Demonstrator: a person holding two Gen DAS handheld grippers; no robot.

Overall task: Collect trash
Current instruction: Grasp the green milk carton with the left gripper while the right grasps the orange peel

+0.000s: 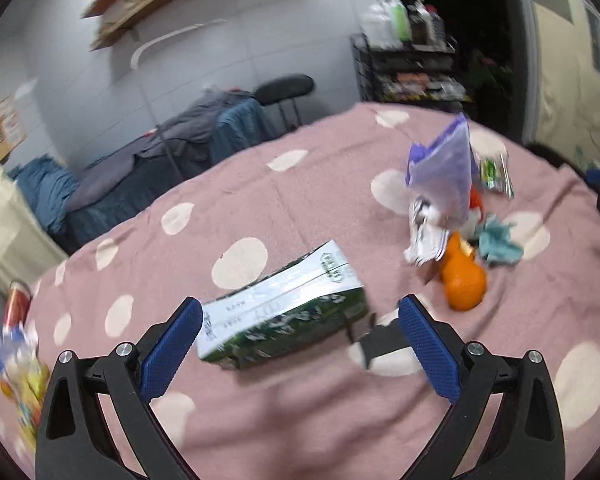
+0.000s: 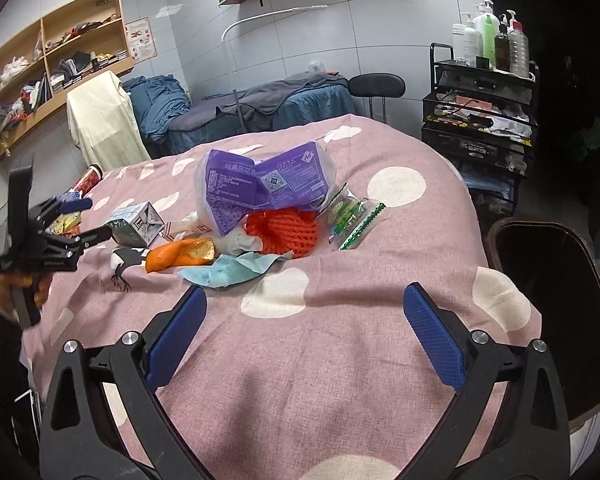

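Observation:
Trash lies on a pink spotted tablecloth. A green and white carton lies on its side just ahead of my open left gripper, between the finger lines but not touched; it also shows in the right wrist view. Further off lie an orange peel, a purple plastic bag, red foam netting, a teal tissue and a green wrapper. My right gripper is open and empty over bare cloth.
A dark trash bin stands at the table's right edge. A red can and snack wrappers lie at the table's left edge. A wheeled rack with bottles, a stool and a bed stand behind.

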